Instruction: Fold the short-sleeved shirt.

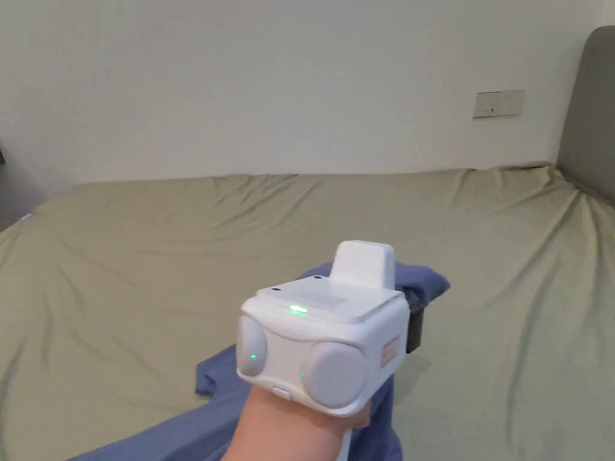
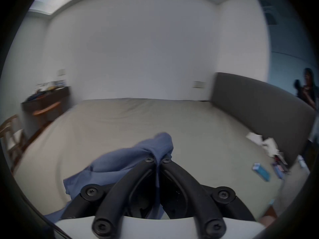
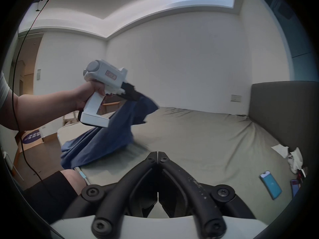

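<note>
No writing is legible; above the bed (image 1: 150, 240), the left gripper (image 2: 158, 160) clamps a bunched fold of the blue shirt (image 2: 120, 158), lifting it while its hem trails on the bed's near edge; the right gripper (image 3: 158, 154), jaws together and empty, hangs over the bed; its view shows a blue phone (image 3: 271, 185) on the sheet.

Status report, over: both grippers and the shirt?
Left gripper shut on blue shirt, lifting it off bed. Right gripper shut, empty. Phone lies aside.
</note>
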Tool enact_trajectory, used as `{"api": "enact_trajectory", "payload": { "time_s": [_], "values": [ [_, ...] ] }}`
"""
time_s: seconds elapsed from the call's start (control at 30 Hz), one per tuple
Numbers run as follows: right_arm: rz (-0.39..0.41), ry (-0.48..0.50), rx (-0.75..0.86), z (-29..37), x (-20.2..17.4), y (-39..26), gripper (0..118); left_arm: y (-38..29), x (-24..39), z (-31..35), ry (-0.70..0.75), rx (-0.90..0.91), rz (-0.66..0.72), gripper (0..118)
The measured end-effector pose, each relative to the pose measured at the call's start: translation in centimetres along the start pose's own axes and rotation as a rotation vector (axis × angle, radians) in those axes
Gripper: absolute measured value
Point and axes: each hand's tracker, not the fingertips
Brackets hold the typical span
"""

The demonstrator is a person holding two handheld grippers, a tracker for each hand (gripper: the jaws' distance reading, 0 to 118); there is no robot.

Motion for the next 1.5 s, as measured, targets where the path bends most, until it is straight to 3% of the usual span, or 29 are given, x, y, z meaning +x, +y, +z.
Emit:
{"api": "enact_trajectory", "payload": {
  "time_s": [0.13, 0.23, 0.43, 0.47, 0.57, 0.6, 0.67, 0.73, 0.87, 0.97, 1.07, 1.2, 1.23, 1.37, 1.5],
  "values": [
    [-0.005, -0.119, -0.007, 4.0, 3.4, -0.4, 1, -2.2, 9.3, -8.2, -0.166, -0.137, 0.024, 1],
    [-0.017, -0.181, -0.028, 6.1, 5.6, -1.0, 1, -6.5, 13.4, -13.3, -0.163, -0.294, -0.009, 1],
    [-0.042, -0.237, -0.054, 6.9, 7.7, -2.3, 1, -14.0, 13.9, -16.6, -0.171, -0.432, 0.018, 4],
    [-0.044, -0.235, -0.059, 6.7, 7.9, -2.5, 1, -14.4, 13.5, -16.1, -0.170, -0.429, 0.012, 22],
    [-0.022, -0.216, -0.067, 5.4, 7.7, -2.6, 1, -13.9, 10.8, -13.0, -0.178, -0.340, -0.002, 115],
    [-0.018, -0.207, -0.063, 5.1, 7.7, -2.6, 1, -13.4, 9.6, -10.5, -0.163, -0.292, -0.014, 118],
    [-0.014, -0.189, -0.053, 4.1, 7.3, -2.3, 1, -12.6, 6.8, -4.8, -0.108, -0.052, -0.027, 112],
    [0.003, -0.171, -0.037, 3.3, 7.0, -2.1, 1, -12.2, 4.1, 1.4, -0.025, 0.007, -0.060, 102],
    [0.012, -0.154, -0.026, 1.5, 6.5, -2.4, 1, -14.1, -1.1, 11.9, 0.185, 0.062, 0.011, 35],
    [0.011, -0.148, -0.043, 0.3, 5.8, -2.7, 1, -17.7, -4.7, 20.0, 0.357, 0.119, 0.169, 0],
    [-0.002, -0.116, -0.071, -0.1, 5.0, -2.9, 1, -20.9, -7.1, 24.5, 0.474, 0.040, 0.299, 0],
    [0.014, -0.087, -0.121, -0.6, 4.0, -3.5, 1, -22.7, -9.6, 25.6, 0.490, -0.009, 0.317, 0],
    [0.021, -0.088, -0.131, -0.7, 3.8, -3.7, 1, -22.4, -10.4, 25.5, 0.485, -0.003, 0.377, 0],
    [0.015, -0.093, -0.142, -1.3, 3.4, -3.3, 1, -19.7, -14.2, 22.6, 0.510, -0.006, 0.291, 0],
    [0.029, -0.095, -0.141, -2.1, 3.2, -2.4, 1, -17.4, -22.1, 15.2, 0.445, -0.138, 0.386, 0]
  ]
}}
